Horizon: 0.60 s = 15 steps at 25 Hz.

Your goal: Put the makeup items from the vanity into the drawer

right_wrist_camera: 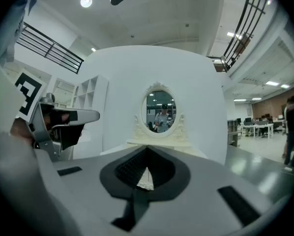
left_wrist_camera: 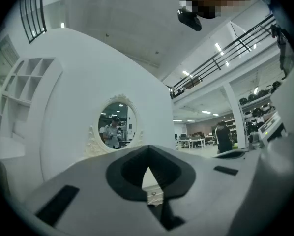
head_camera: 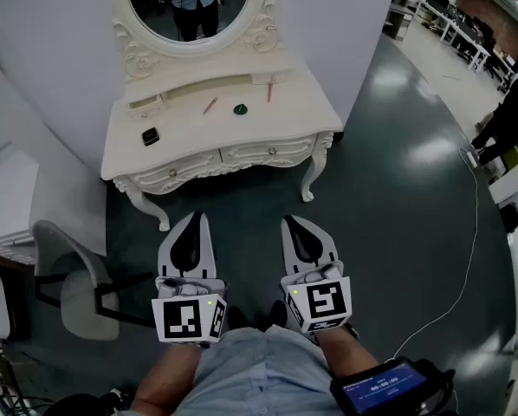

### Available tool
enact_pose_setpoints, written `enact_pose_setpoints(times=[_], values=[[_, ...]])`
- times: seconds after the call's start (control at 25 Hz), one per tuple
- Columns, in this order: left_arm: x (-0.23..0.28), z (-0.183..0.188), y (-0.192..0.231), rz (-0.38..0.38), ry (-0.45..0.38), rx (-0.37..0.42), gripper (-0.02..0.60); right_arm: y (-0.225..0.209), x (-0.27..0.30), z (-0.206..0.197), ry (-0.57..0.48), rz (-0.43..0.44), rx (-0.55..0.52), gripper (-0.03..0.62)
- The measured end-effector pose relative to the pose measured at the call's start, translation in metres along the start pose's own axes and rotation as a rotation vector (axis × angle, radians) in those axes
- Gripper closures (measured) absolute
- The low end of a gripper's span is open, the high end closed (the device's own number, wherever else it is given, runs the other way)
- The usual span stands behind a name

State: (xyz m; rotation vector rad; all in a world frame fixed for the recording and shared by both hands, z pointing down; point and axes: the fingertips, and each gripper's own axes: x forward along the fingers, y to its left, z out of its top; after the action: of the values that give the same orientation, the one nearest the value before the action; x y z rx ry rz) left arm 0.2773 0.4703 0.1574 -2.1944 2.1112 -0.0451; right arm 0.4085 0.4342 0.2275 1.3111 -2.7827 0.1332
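Glossy dark floor [head_camera: 398,146] lies under both tongs. The left gripper [head_camera: 191,224] and right gripper [head_camera: 298,225] hang side by side, each with jaws pressed together on nothing, just short of the white vanity [head_camera: 285,121]. On its top, well apart from them, lie a black compact [head_camera: 150,136], a pink pencil [head_camera: 210,106], a green round pot [head_camera: 240,109] and a red stick [head_camera: 269,92]. Its drawer [head_camera: 268,152] is closed.

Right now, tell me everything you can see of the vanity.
The vanity is cream-white, seemingly painted wood, with carved trim, curved legs, two shut drawers and an ornate oval mirror. It stands against the white wall on the dark floor. On its top lie a dark square item, two reddish sticks and a green piece.
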Motion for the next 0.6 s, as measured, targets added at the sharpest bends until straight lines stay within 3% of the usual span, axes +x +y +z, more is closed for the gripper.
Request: enact_pose_setpoints(times=[0.4, 0.6], values=[[0.004, -0.007, -0.027, 0.025, 0.015, 0.009, 0.581, -0.024, -0.008, -0.003, -0.040, 0.069, 0.054, 0.592], [0.018, -0.013, -0.041, 0.052, 0.052, 0.013, 0.581, -0.049, 0.000, -0.012, 0.003, 0.090, 0.081, 0.591]])
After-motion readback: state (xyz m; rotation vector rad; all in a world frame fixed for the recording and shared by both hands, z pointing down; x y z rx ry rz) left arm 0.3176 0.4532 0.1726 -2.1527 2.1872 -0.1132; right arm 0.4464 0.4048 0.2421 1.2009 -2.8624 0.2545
